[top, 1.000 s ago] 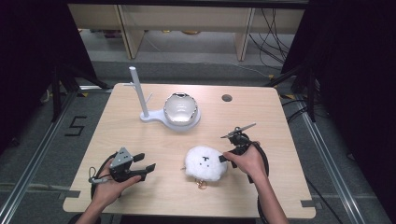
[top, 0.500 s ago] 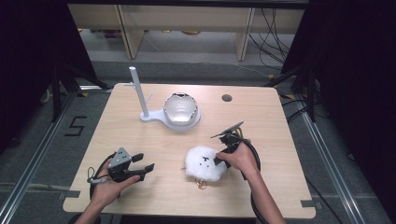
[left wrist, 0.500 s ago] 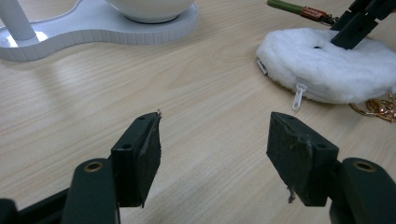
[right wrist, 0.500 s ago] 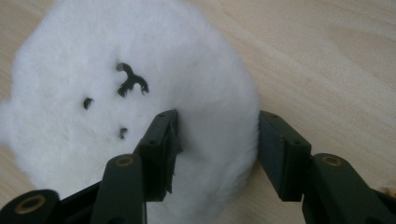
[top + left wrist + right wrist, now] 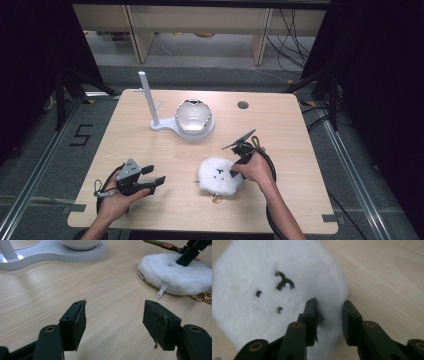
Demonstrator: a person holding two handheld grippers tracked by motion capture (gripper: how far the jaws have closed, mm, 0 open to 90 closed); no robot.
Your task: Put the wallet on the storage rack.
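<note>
one person, two hands, two grippers. nearest in the high view, the left gripper [image 5: 150,181] is sitting low on the table [image 5: 300,200] near its front left corner, jaws spread wide and gripping nothing; in the left gripper view bare wood is lying between the pads and ahead of them. to the right, the right gripper [image 5: 235,172] is angling down onto the one white fluffy pouch [image 5: 217,175], jaws partly apart, straddling the pouch's right edge; in the right gripper view one jaw is pressing into the fur and the other is sitting at the rim, not yet closed on it. the pouch [image 5: 274,290] is lying flat at the front centre, well in from every edge, a small gold ring [image 5: 216,198] just in front of it. beyond, clear tabletop is opening on both sides. farther back, one white stand [image 5: 160,122] with one upright post, one shiny bowl [image 5: 192,115] sitting on its base. one round hole [image 5: 243,105] near the far edge.
</note>
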